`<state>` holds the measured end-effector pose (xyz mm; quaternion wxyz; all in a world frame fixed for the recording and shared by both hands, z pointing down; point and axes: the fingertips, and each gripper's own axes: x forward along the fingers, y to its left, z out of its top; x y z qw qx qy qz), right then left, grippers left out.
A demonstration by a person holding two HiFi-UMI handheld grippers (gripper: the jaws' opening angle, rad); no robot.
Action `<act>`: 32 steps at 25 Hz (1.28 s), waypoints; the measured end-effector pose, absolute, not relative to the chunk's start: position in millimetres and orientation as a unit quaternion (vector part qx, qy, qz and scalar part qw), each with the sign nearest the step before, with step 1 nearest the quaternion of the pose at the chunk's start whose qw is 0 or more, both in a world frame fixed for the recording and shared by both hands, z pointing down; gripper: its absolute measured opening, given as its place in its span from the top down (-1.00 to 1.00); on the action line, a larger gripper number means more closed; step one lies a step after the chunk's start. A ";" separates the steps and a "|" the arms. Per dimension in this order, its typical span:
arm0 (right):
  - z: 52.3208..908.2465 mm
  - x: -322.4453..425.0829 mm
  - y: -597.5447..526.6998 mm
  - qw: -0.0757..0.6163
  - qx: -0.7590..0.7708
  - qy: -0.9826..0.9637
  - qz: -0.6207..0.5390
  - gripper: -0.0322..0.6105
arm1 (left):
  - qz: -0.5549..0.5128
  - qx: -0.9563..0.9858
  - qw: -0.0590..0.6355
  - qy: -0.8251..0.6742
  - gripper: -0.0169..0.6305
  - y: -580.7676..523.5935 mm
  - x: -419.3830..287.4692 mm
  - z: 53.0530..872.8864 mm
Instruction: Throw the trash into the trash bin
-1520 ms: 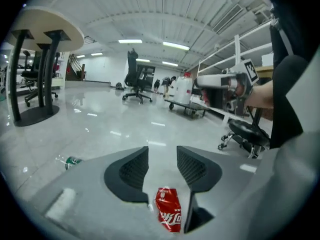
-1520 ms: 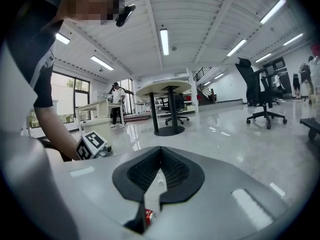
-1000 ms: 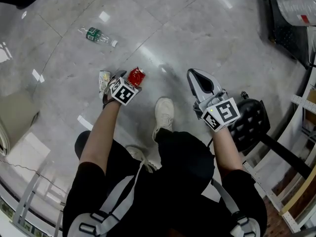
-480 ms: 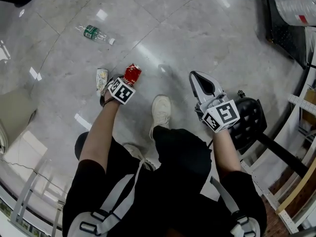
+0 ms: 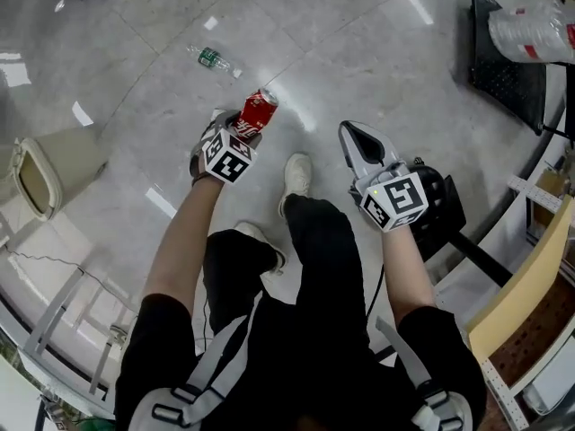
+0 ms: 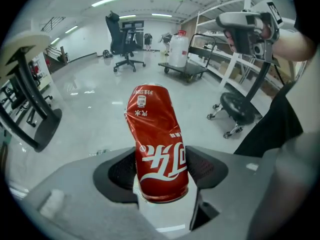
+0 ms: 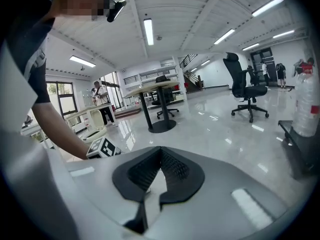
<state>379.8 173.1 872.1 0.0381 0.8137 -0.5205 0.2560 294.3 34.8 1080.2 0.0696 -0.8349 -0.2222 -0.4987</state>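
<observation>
Since a second before, both grippers had come up off the floor, and the one red can (image 6: 156, 139) had come up with the left one. I read the left gripper (image 6: 161, 171) as clamped: its two dark pads pressed on the lower half of the dented can from either side, and the can stood nearly upright between them, leaning slightly toward 11 o'clock. In the head view it stuck out of that gripper toward 1 o'clock, clear of the floor (image 5: 359, 43).

I saw the right gripper (image 7: 159, 151) with its two jaws together, tips touching, nothing between them. It hung at about 3 o'clock from the left one, well apart.

Farther out I counted one plastic bottle (image 5: 214, 58) lying on the floor at 11 o'clock from the can. One beige bin (image 5: 40, 173) sat at 9 o'clock from the left gripper, well apart. Two pale shoes (image 5: 296, 173) showed between the grippers. At 2 o'clock stood one black cart (image 5: 503, 70) with one water jug (image 5: 530, 30) on it.
</observation>
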 end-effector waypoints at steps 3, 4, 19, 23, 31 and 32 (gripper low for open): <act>793.6 378.3 169.9 0.032 0.818 -0.519 0.247 0.88 | -0.478 -0.845 0.077 -0.226 0.04 29.2 296.2 988.0; 767.9 376.3 169.6 0.033 0.818 -0.520 0.244 0.88 | -0.472 -0.847 0.082 -0.230 0.04 28.7 296.0 957.8; 460.7 322.8 134.2 -0.009 0.828 -0.544 0.139 0.88 | -0.262 -0.957 0.025 -0.121 0.04 -20.1 244.6 555.4; 421.4 298.5 120.6 -0.014 0.808 -0.577 0.115 0.88 | -0.228 -0.972 0.010 -0.057 0.04 -44.8 181.9 511.6; 372.1 240.4 37.8 -0.037 0.740 -0.667 0.075 0.88 | -0.144 -0.987 -0.005 0.074 0.04 -90.9 86.9 432.3; 369.2 229.0 24.9 -0.031 0.727 -0.682 0.071 0.88 | -0.135 -0.986 -0.011 0.092 0.04 -98.3 70.4 427.4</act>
